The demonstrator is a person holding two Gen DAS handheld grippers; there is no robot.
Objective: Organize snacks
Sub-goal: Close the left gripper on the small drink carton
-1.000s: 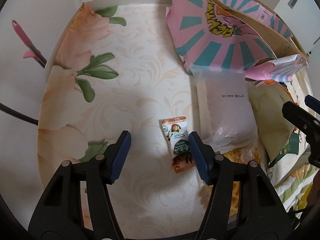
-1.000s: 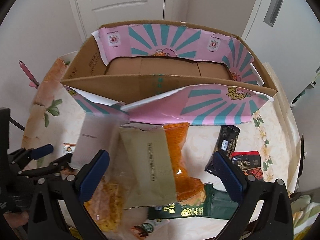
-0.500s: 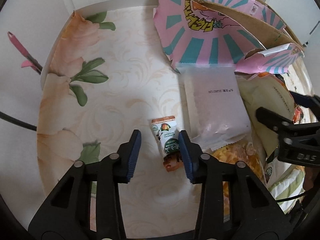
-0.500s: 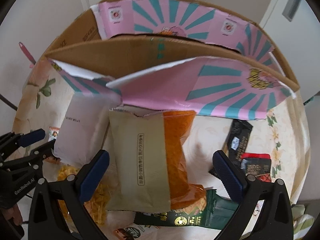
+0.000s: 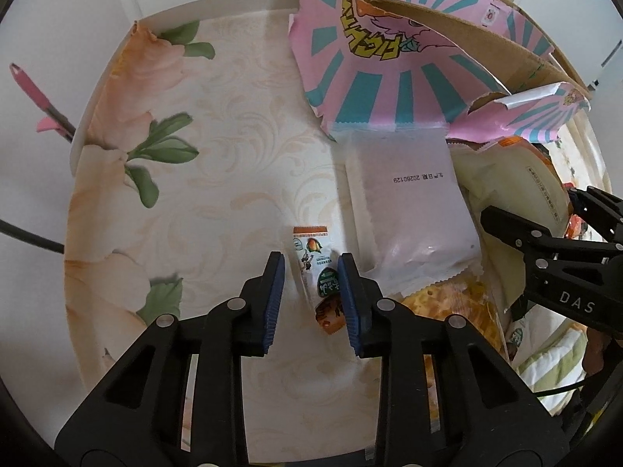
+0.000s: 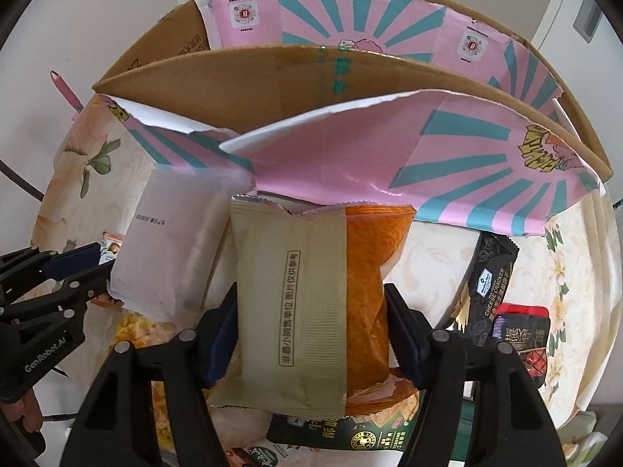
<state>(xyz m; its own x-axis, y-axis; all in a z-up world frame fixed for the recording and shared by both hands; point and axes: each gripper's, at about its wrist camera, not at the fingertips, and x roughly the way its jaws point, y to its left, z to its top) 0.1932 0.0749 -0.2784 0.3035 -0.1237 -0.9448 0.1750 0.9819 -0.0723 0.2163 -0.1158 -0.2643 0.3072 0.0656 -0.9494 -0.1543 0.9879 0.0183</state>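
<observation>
A small orange-and-white sachet (image 5: 311,260) lies flat on the flowered tablecloth (image 5: 194,214). My left gripper (image 5: 311,299) points down over it with its jaws closing. The sachet is between the pads; the right pad is at its edge and the left pad stands clear of it. My right gripper (image 6: 311,342) is closing on a beige packet (image 6: 292,292) that lies on an orange bag (image 6: 370,272). One pad touches the beige edge and the other the orange edge. Behind stands the cardboard box (image 6: 296,78) with pink-and-teal flaps.
A white packet (image 5: 409,214) lies between the two grippers, with a yellow snack bag (image 5: 447,303) under its near end. To the right are a black cracker packet (image 6: 492,284) and a red-and-black packet (image 6: 521,334). A green packet (image 6: 362,434) lies nearest. A box flap (image 6: 389,171) overhangs the snacks.
The left jaws have narrowed around the sachet. The right gripper has come down, and its wide-open jaws have closed in to the sides of the beige and orange packets.
</observation>
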